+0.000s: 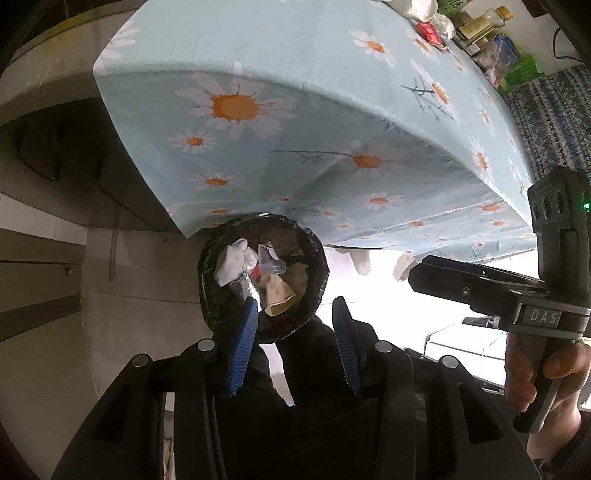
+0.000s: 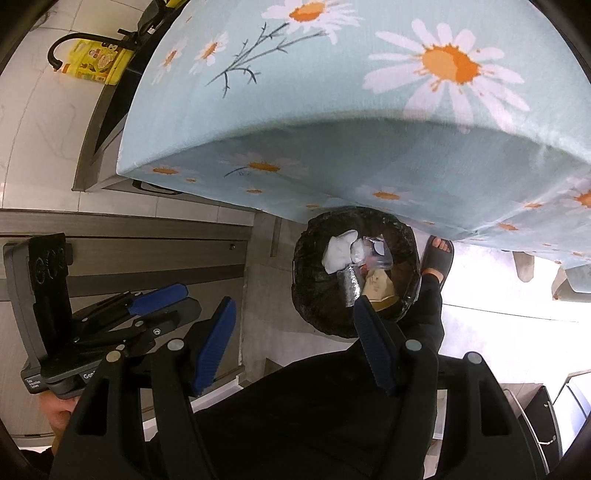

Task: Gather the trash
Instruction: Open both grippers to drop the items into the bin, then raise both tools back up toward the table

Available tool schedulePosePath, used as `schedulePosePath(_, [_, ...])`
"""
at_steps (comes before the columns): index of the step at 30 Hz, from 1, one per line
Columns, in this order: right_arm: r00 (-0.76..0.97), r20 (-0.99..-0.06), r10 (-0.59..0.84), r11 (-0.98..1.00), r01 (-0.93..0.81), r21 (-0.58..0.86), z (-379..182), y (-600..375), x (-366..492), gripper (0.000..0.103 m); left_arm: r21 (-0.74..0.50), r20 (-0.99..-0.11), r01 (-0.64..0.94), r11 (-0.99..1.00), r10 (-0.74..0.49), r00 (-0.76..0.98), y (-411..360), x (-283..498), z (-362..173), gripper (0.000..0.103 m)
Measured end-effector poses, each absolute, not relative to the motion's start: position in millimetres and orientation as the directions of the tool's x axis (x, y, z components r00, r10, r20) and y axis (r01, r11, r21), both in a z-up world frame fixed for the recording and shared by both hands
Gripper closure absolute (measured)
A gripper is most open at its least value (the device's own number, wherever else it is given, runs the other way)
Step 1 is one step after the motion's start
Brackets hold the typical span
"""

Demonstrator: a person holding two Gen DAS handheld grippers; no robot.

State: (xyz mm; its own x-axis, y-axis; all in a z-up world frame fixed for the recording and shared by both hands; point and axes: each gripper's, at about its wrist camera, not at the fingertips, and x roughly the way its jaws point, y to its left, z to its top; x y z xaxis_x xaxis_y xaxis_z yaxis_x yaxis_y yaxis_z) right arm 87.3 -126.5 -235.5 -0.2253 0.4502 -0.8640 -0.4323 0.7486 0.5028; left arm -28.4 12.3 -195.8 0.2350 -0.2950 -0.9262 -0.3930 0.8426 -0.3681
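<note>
A round bin lined with a black bag [image 1: 221, 306] stands on the floor under the table's edge; it also shows in the right wrist view [image 2: 317, 306]. It holds white crumpled tissue [image 1: 231, 264], a clear plastic piece [image 1: 271, 260], a silver wrapper [image 2: 349, 284] and tan paper [image 1: 279, 295]. My left gripper [image 1: 295, 314] hovers open and empty above the bin. My right gripper [image 2: 295, 314] is open and empty, above the bin's left side. Each gripper shows in the other's view: the right one [image 1: 417, 273], the left one [image 2: 184, 295].
The table with a light blue daisy cloth [image 1: 314, 66] overhangs the bin. Bottles, boxes and packets [image 1: 476, 33] crowd its far end. A grey cabinet [image 2: 129, 251] stands left. A yellow container [image 2: 98, 61] sits on the floor. A sandalled foot [image 2: 437, 258] is beside the bin.
</note>
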Motion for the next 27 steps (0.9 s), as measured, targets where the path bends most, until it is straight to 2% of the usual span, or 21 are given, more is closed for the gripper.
schedulePosePath(15, [-0.117, -0.862, 0.492, 0.745, -0.455, 0.487, -186, -145, 89, 0.037, -0.361, -0.907, -0.313, 0.879, -0.253, 0.336, 10, -18, -147, 0.063])
schedulePosePath(18, [-0.086, -0.858, 0.506, 0.745, -0.459, 0.485, -173, -151, 92, 0.037, -0.351, -0.901, -0.300, 0.887, -0.233, 0.365, 9, -15, -134, 0.054])
schedulePosePath(27, [-0.005, -0.837, 0.547, 0.737, -0.472, 0.485, -135, -160, 113, 0.035, -0.331, -0.883, -0.255, 0.909, -0.203, 0.423, 11, 3, -102, 0.053])
